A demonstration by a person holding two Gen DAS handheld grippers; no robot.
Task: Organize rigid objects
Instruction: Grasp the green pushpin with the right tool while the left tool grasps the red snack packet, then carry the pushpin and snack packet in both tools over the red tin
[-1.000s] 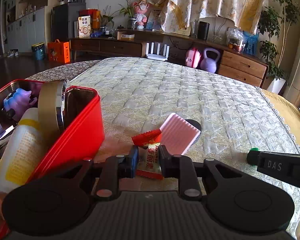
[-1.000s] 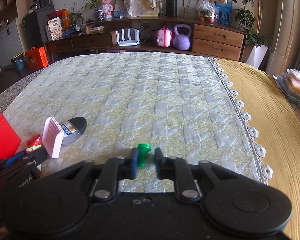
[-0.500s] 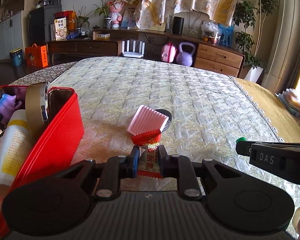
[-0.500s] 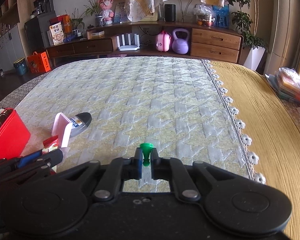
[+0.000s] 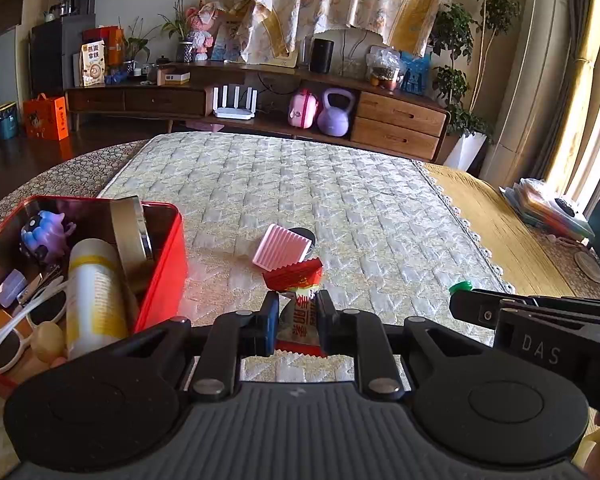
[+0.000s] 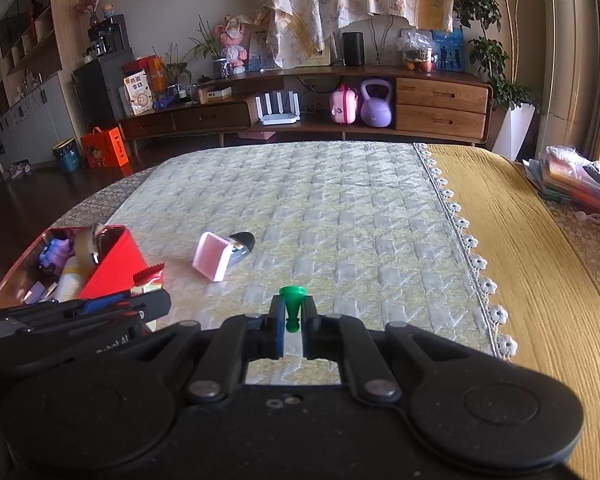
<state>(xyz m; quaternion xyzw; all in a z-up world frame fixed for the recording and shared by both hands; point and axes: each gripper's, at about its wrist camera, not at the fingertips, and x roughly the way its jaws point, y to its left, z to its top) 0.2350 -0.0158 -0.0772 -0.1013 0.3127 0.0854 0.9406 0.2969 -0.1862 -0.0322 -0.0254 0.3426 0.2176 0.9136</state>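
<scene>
— What lies around the two claws on the quilted table [image 5: 340,184]?

— A red tin [image 5: 161,264] stands at the left, filled with a white and yellow bottle [image 5: 93,300], a purple toy [image 5: 47,232], white sunglasses [image 5: 27,320] and a round gold lid [image 5: 129,236] on edge. A pink ribbed comb [image 5: 281,248] leans on a dark tube [image 6: 241,242] in the middle of the quilt, well apart from the tin.

— And the claws themselves?

— The left claw [image 5: 297,312] pinches a red snack packet [image 5: 297,280], which is clear of the quilt, just right of the tin. The right claw [image 6: 291,314] is clamped tight on a small green peg [image 6: 291,304]. Both point downward, side by side, the left one between the right one and the tin.
</scene>
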